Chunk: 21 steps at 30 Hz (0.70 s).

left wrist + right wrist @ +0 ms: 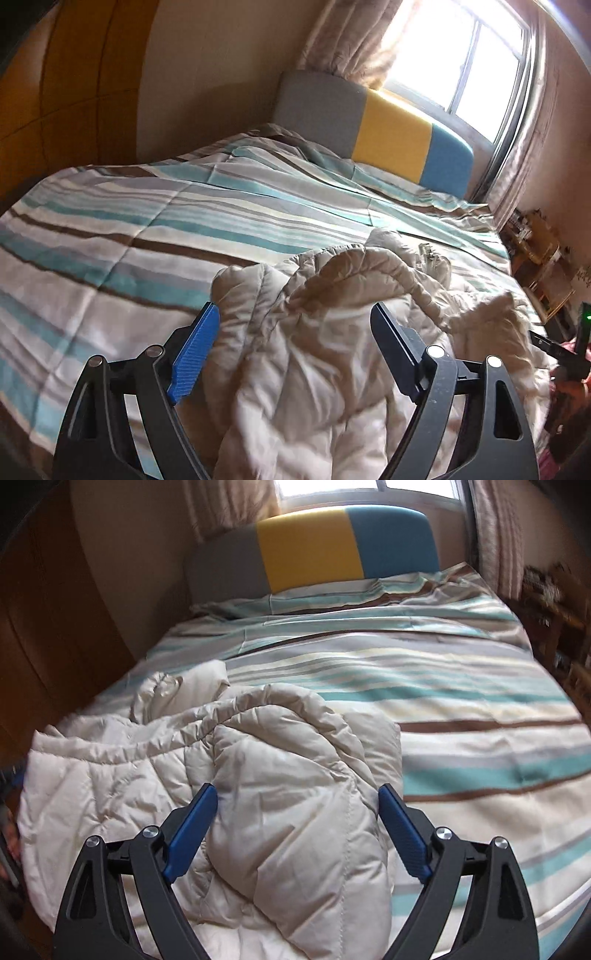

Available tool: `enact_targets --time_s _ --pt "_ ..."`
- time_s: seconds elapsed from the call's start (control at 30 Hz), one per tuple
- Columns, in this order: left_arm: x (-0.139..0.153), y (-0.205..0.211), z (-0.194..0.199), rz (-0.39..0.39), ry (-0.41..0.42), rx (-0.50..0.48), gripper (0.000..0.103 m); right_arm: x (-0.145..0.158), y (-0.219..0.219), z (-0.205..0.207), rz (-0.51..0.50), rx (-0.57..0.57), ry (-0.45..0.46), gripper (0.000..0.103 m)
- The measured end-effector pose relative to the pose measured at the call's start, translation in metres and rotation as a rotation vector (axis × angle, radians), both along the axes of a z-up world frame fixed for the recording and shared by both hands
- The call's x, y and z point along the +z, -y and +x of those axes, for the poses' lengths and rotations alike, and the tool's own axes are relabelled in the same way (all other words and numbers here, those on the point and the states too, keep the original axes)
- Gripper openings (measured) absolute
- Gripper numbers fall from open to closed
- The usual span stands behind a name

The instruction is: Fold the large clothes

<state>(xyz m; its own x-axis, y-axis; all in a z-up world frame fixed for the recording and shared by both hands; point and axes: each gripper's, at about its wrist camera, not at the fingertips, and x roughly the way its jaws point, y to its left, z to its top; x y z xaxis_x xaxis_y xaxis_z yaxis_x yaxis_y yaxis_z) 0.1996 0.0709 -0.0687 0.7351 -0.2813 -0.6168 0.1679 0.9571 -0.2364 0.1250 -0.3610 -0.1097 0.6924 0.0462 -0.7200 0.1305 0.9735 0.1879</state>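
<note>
Fingers of left gripper (295,350) and right gripper (300,830): spread, pinching nothing. Beige puffer coat (258,775): rumpled on striped duvet (461,701), six o'clock. We should regrip seams, fold flat.

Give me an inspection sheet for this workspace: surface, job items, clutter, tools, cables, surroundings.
Surface: bed with striped quilt, teal, brown and cream bands, mildly rumpled.
Job's things: beige puffer coat lying crumpled on the near part of the quilt, partly folded over itself, not flat.
Clutter: nothing seen on the bed besides the coat.
Tools: left tool open, above the coat, pads not pressing it; right tool open, above the coat, holding nothing.
Cables: nothing seen.
Surroundings: grey, yellow and blue headboard; bright window with curtains; wooden wardrobe on one side; cluttered shelves on the other, contents too blurred to tell.
</note>
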Motion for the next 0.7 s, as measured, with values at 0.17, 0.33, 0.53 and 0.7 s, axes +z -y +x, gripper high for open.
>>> enact_targets --time_s 0.17,0.33,0.53,0.7 --pt "-0.029 0.011 0.024 -0.005 -0.09 0.02 0.083 -0.015 -0.009 0.008 -0.058 -0.003 -0.015 0.065" --pt "-0.049 0.015 0.027 -0.015 -0.081 0.032 0.065 -0.018 -0.012 0.003 -0.03 -0.027 0.053 0.031" --pt "-0.044 0.005 0.016 -0.024 -0.041 0.087 0.019 -0.011 -0.002 -0.009 0.04 -0.083 0.122 0.023" --pt "-0.024 -0.013 0.006 -0.059 0.015 0.178 0.014 0.007 0.016 -0.014 0.082 -0.126 0.176 0.021"
